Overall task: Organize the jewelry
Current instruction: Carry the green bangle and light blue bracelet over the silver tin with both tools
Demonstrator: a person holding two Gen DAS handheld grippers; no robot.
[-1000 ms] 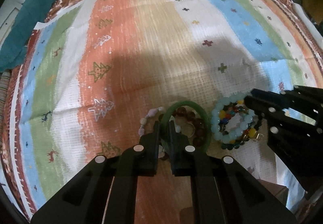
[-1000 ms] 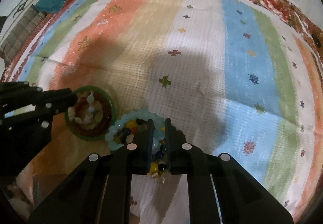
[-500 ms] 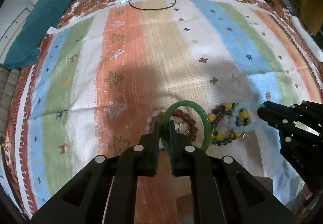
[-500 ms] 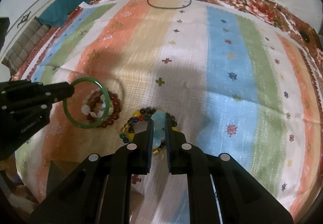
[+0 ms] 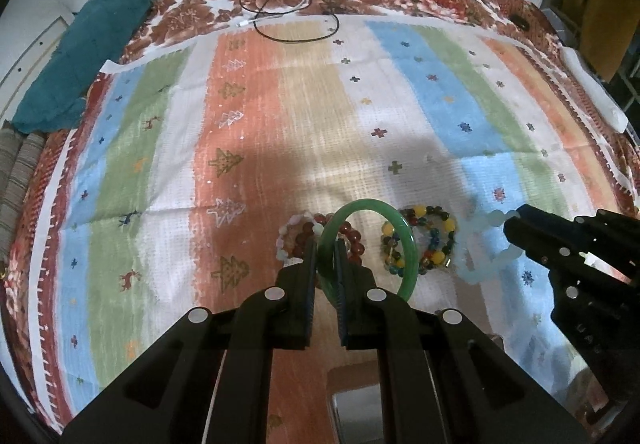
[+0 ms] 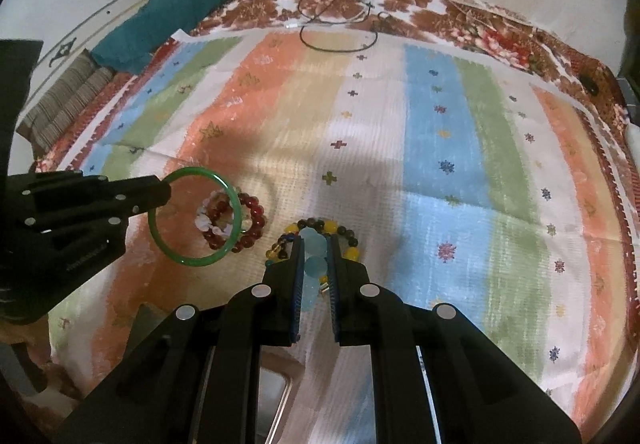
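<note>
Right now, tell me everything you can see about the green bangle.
The green bangle is a smooth, plain, closed ring of glossy, slightly translucent jade-like material, with no beads or clasp. The left gripper is shut on its rim, holding it tilted above the striped cloth. In the right wrist view it is clearly lifted, with the dark red bead bracelet and a pale bead bracelet lying on the cloth beneath, seen through its opening. Nothing but the gripper's fingers appears to touch it.

right tongs (image 6: pixel 316 244) clamp pale blue bead bracelet (image 6: pixel 313 264) | left tongs (image 6: pixel 166 191) grip green bangle (image 6: pixel 196 217)
</note>
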